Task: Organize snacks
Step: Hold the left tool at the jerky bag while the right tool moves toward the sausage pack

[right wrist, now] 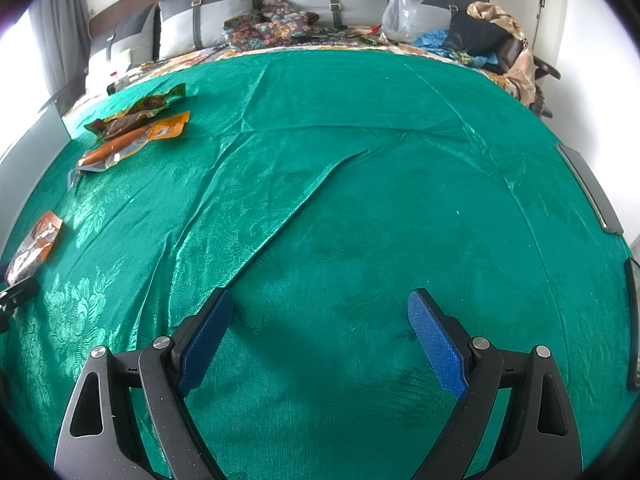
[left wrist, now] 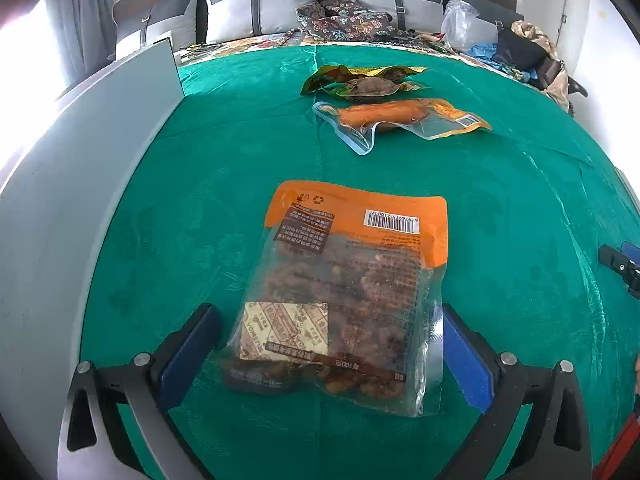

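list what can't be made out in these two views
- Nut bag, left wrist view: print is upside down and too small to read; whether the open left gripper touches it is unclear.
- Green packet, left view: contents too distant.
- Nut bag, right wrist view: cut off by the left edge.
- Right gripper: open over bare cloth.

Black grippers (right wrist: 320, 336), blue pads (right wrist: 436, 344), silver screws.

Bedroom: bed (right wrist: 360, 160) w/ pillows (right wrist: 208, 20).
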A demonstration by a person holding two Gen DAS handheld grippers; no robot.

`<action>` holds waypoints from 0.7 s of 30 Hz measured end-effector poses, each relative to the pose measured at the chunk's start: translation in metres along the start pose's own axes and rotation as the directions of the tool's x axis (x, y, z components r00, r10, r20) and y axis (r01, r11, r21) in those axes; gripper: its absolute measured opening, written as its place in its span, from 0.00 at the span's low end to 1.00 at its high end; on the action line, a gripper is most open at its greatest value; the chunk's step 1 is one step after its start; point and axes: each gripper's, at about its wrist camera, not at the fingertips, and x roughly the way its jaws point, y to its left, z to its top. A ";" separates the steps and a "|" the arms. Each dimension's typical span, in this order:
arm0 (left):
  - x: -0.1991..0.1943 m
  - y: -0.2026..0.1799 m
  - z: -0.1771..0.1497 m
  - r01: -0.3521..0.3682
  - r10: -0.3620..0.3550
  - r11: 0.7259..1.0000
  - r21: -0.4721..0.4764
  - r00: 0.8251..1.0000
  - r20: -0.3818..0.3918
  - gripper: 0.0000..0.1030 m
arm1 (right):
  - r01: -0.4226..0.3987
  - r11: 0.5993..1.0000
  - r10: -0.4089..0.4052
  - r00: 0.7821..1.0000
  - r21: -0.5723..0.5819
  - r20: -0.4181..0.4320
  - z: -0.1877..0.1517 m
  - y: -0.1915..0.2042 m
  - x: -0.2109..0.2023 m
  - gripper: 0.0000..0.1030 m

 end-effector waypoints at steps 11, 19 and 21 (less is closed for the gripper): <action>0.000 0.000 -0.002 -0.003 0.003 1.000 -0.013 1.000 0.016 1.00 | -0.001 1.000 0.001 1.000 0.000 0.000 0.000 0.000 0.000 0.89; 0.000 0.001 -0.001 -0.003 0.003 1.000 -0.013 1.000 0.016 1.00 | -0.054 0.998 0.055 0.996 0.030 -0.064 0.013 0.011 0.008 0.89; 0.000 0.001 -0.002 -0.003 0.003 1.000 -0.013 1.000 0.016 1.00 | -0.146 0.984 0.154 0.986 0.101 -0.069 0.033 0.025 0.004 0.89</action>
